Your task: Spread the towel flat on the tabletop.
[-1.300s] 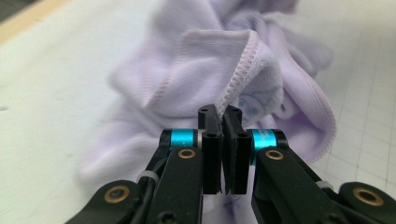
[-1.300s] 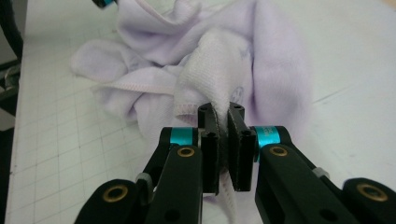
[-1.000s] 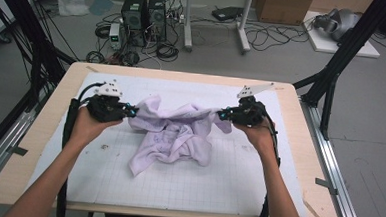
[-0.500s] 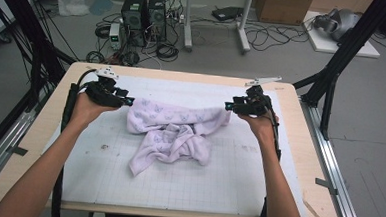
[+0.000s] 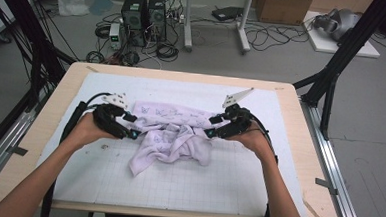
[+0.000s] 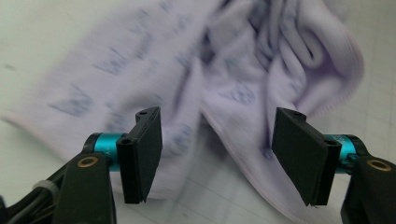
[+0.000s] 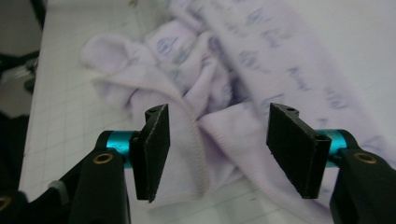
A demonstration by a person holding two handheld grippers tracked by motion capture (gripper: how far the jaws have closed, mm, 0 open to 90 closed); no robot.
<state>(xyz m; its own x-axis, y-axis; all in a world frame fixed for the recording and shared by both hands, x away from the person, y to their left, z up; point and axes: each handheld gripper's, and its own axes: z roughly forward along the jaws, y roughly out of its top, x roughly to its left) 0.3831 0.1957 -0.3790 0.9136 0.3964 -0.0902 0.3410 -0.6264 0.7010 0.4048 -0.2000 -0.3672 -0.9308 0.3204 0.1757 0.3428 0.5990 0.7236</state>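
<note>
towel (image 5: 172, 137) on mat (image 5: 257, 187) (mid-table), left gripper (image 5: 132, 127) left, right gripper (image 5: 211, 127) right

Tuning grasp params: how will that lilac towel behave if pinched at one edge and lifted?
Likely floppy: the lilac towel lies crumpled in soft folds, so it should drape and sag. Probably light, thin-looking fabric. The hemmed edge between the right gripper jaws may give grip; plush surface seems unlikely to slip.

Black tool (image 6: 217, 154) pads, teal collars, brass screws.
</note>
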